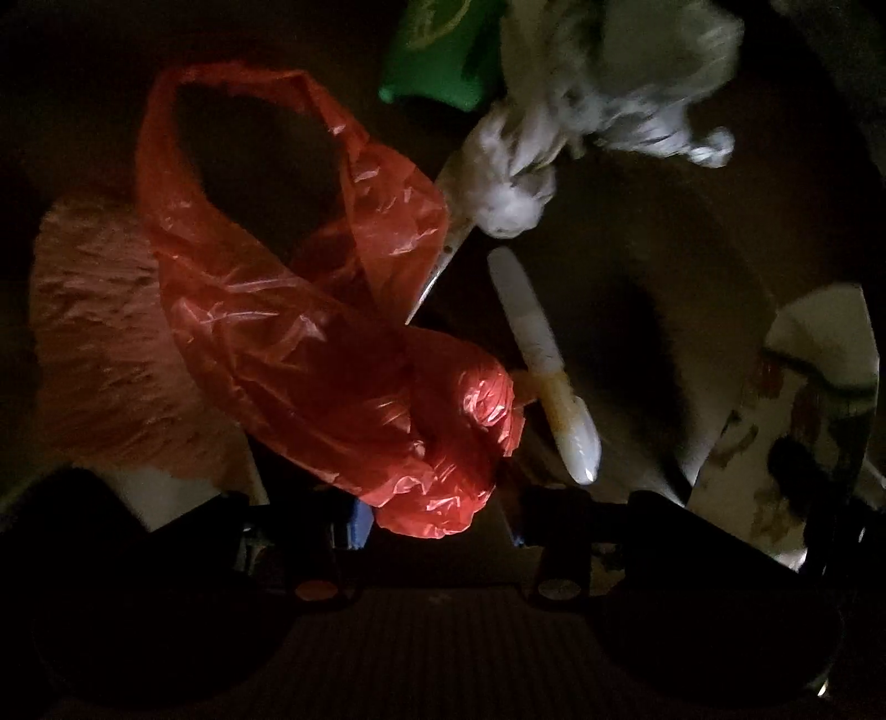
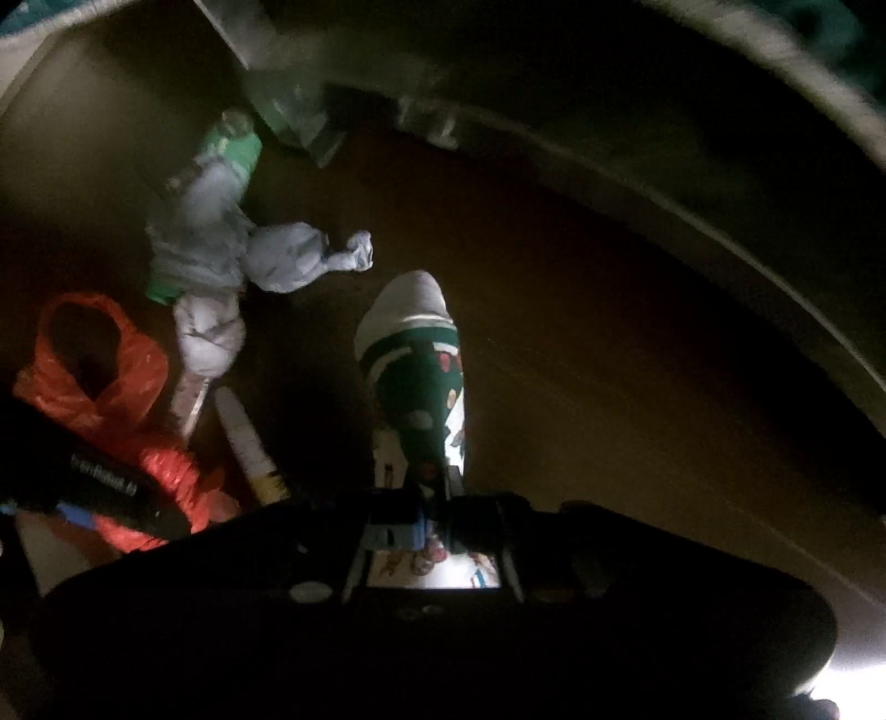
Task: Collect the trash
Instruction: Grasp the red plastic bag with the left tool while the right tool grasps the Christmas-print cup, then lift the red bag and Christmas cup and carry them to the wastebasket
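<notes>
The scene is dim. My left gripper (image 1: 437,515) is shut on a crumpled red plastic bag (image 1: 310,310), which hangs forward with its mouth open; the bag also shows in the right wrist view (image 2: 105,382). My right gripper (image 2: 432,526) is shut on a printed green and white paper cup (image 2: 421,376), held above the brown floor; the cup shows at the right edge of the left wrist view (image 1: 808,421). On the floor lie a white tube-shaped wrapper (image 1: 545,365), crumpled white tissue (image 1: 609,105) and a green can (image 1: 443,50).
The brown floor (image 2: 581,332) stretches to the right of the cup. A curved pale edge (image 2: 775,266) runs along the far right. A pinkish textured surface (image 1: 94,332) lies left of the bag. The tissue (image 2: 288,255) and green can (image 2: 232,144) lie far left.
</notes>
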The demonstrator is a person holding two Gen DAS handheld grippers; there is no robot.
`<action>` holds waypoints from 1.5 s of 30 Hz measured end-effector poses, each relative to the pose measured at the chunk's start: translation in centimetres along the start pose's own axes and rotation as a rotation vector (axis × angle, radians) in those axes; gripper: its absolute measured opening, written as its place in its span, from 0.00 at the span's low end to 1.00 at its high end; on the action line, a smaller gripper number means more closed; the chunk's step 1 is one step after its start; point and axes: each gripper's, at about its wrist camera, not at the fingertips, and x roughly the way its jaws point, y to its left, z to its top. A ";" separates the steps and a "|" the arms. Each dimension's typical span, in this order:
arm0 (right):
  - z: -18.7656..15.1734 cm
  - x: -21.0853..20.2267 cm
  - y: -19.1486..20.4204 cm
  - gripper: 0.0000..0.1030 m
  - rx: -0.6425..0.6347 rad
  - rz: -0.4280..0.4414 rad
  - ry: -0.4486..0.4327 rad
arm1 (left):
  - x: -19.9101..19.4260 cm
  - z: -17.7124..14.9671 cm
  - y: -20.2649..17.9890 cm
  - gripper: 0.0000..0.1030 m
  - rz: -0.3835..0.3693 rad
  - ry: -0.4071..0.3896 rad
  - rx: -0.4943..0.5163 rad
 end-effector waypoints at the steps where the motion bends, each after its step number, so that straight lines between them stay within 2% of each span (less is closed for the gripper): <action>1: -0.4 -0.9 -0.2 0.05 0.023 0.007 -0.006 | -0.9 -0.3 -0.1 0.43 0.000 -0.013 0.010; 7: -2.2 -8.2 0.1 0.05 0.115 0.025 -0.089 | -6.6 -3.1 0.4 0.43 -0.046 -0.087 0.062; 15: -5.3 -18.8 2.6 0.05 0.133 0.025 -0.235 | -13.2 -9.6 0.8 0.43 -0.103 -0.194 0.190; 25: -9.5 -31.9 6.3 0.05 0.116 0.005 -0.431 | -24.2 -17.8 1.3 0.43 -0.227 -0.411 0.341; 35: -11.8 -41.6 8.9 0.05 0.107 -0.006 -0.580 | -33.5 -25.2 -0.2 0.43 -0.200 -0.633 0.532; 45: -10.0 -51.8 8.8 0.05 0.058 -0.083 -0.777 | -46.2 -30.2 -1.7 0.43 -0.200 -0.905 0.659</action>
